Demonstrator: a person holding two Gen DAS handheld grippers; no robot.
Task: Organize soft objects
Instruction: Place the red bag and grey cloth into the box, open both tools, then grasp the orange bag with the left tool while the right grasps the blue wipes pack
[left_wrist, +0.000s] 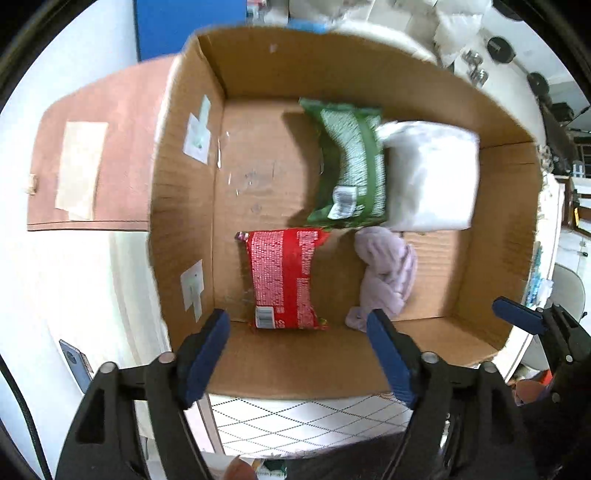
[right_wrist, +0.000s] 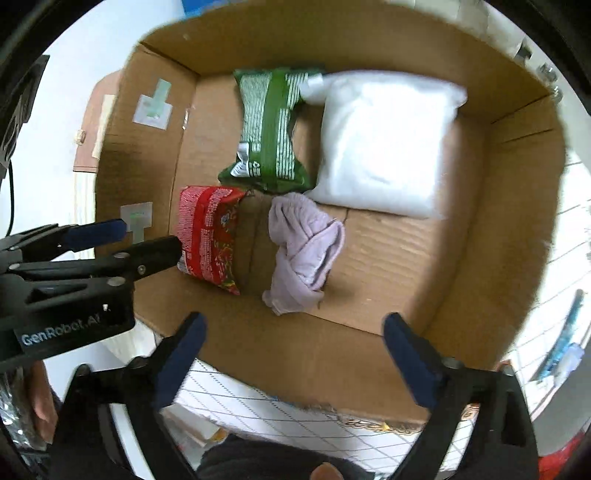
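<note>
An open cardboard box (left_wrist: 258, 362) (right_wrist: 295, 354) holds a red snack packet (left_wrist: 284, 277) (right_wrist: 208, 236), a green snack packet (left_wrist: 351, 166) (right_wrist: 267, 125), a white soft pack (left_wrist: 432, 177) (right_wrist: 384, 144) and a crumpled lilac cloth (left_wrist: 386, 273) (right_wrist: 304, 251). My left gripper (left_wrist: 299, 328) is open and empty above the box's near wall, over the red packet. My right gripper (right_wrist: 293, 332) is open and empty above the near wall, close to the lilac cloth. The left gripper also shows in the right wrist view (right_wrist: 144, 240), the right gripper at the left wrist view's right edge (left_wrist: 524, 317).
The box stands on a white cloth with a diamond grid (left_wrist: 295, 424) (right_wrist: 295, 413). A box flap (left_wrist: 96, 155) hangs out to the left. Cluttered shelves and white bags (left_wrist: 480, 48) lie beyond the box's far wall.
</note>
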